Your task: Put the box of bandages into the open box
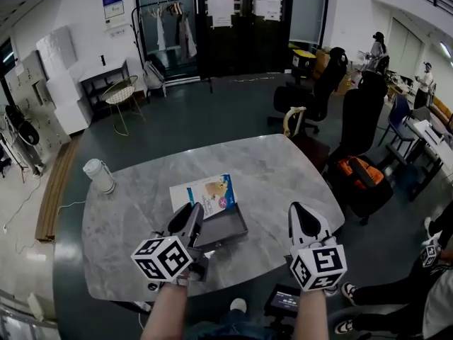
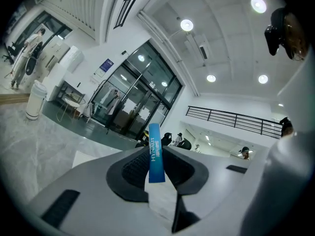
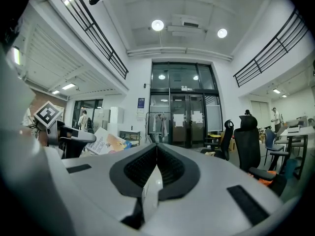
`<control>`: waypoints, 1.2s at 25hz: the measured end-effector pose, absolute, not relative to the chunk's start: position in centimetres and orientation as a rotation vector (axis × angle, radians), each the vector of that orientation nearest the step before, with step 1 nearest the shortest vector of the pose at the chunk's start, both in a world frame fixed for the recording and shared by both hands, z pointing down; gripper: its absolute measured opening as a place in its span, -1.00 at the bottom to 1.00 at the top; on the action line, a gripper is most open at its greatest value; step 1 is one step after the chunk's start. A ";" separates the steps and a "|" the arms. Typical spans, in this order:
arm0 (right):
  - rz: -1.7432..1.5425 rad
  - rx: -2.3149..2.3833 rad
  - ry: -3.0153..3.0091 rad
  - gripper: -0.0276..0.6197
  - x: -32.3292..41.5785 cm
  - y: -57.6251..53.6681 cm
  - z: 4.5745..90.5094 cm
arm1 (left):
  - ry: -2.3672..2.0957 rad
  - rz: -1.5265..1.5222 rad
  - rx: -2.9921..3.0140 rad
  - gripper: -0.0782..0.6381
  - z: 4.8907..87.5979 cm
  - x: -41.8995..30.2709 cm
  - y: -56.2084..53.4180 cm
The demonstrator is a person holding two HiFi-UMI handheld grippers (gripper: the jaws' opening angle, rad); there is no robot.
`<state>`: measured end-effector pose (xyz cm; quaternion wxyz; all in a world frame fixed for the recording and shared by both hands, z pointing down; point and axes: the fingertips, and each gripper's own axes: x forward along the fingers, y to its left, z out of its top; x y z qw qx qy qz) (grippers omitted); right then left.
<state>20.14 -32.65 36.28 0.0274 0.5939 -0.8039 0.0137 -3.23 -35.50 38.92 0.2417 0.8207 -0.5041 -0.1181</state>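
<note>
1. Marble table [image 1: 283, 168]: mostly bare. All the work sits toward its 6 o'clock edge.
2. Office chairs [image 1: 354, 119] and an orange backpack [image 1: 361, 172] are off the table at 2–3 o'clock, well apart and no obstacle.
3. Open box [image 1: 230, 227]: a dark tray just short of table centre, toward 6 o'clock. Its printed lid [image 1: 205, 192] is flipped back at the tray's 11 o'clock.
4. Left gripper [image 1: 190, 214]: at the tray's 9 o'clock rim. Its jaws are closed partway, clamped on the box of bandages.
5. Right gripper [image 1: 299, 212]: at the tray's 3 o'clock, well apart from it. Its jaws are pressed together and hold nothing.
6. White jug [image 1: 99, 176]: at the table's 9 o'clock edge, far off the path.
7. Box of bandages [image 2: 156, 154]: a thin blue pack held edge-on and upright between the left pads, poking past the tips. It looks not yet inside the tray.
8. Step in hand, as I judge it, is placing the pack.
   - Move it toward 3 o'clock over the tray middle, lower it, then let go low so the pack tips flat.
   - The near tray wall and the raised lid are the only things to clip.
   - Keep the right gripper out of the way.
</note>
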 end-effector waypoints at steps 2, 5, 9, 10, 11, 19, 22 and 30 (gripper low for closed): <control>0.052 1.827 -2.473 -0.84 20.8 -33.4 37.1 | -1.378 -0.313 2.211 -0.53 40.0 -2.9 -36.1; 0.080 1.824 -2.461 -0.84 21.5 -34.3 38.4 | -1.381 -0.278 2.163 -0.53 41.8 -2.9 -36.7; 0.129 1.814 -2.450 -0.84 21.8 -34.9 40.5 | -1.368 -0.240 2.057 -0.53 45.4 -3.0 -36.9; 0.142 1.810 -2.447 -0.84 21.8 -34.9 41.0 | -1.360 -0.230 2.032 -0.53 46.4 -3.0 -36.9; 0.154 1.807 -2.443 -0.84 21.7 -35.0 41.5 | -1.350 -0.221 2.008 -0.53 47.3 -2.9 -36.8; 0.241 1.759 -2.390 -0.84 20.8 -35.5 45.0 | -1.273 -0.180 1.842 -0.53 52.6 -2.8 -36.8; 0.272 1.747 -2.367 -0.84 20.7 -35.3 46.1 | -1.254 -0.166 1.799 -0.53 54.1 -2.6 -36.8; 0.369 1.743 -2.319 -0.84 21.9 -35.6 49.4 | -1.244 -0.091 1.722 -0.53 57.2 -1.9 -37.5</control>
